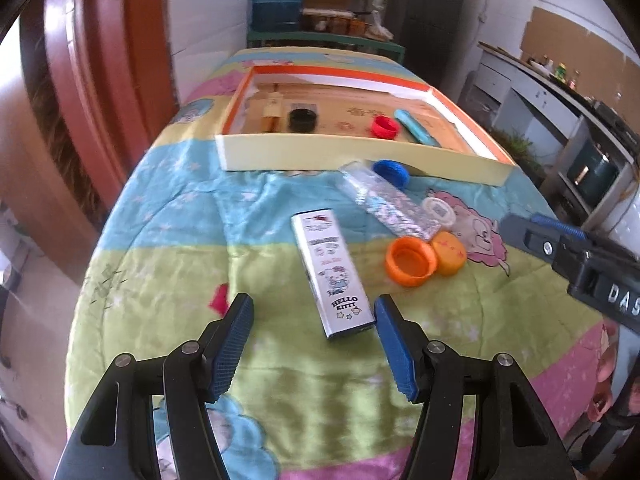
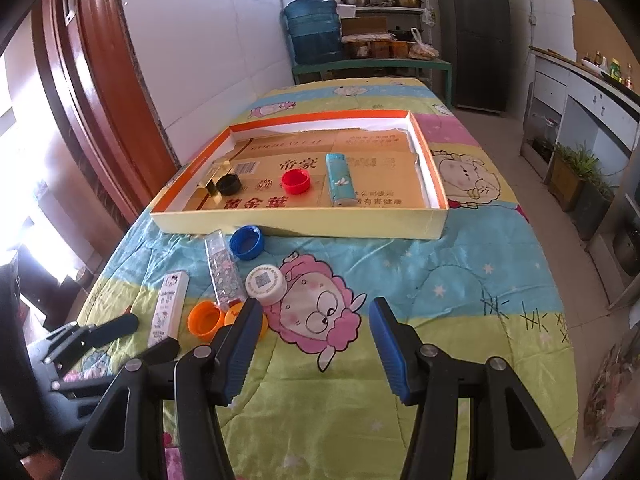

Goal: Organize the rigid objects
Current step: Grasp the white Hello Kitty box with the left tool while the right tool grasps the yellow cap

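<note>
Quilted table [image 2: 460,288] bearing tray [image 2: 304,222], caps [image 2: 247,242].

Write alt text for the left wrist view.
The open left gripper hovers over a white Hello Kitty case on a cartoon quilt. Beyond lie orange caps and a shallow box.

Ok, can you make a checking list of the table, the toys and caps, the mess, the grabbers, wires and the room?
Surface: cartoon quilt covers the table.
Job's things: shallow box holds a black cap, red cap and blue lighter. Outside it: blue cap, white cap, two orange caps, glittery tube, Hello Kitty case.
Clutter: nothing seen.
Grippers: left gripper and right gripper, jaws open, empty.
Cables: nothing seen.
Surroundings: water jug, shelves, fridge.
</note>
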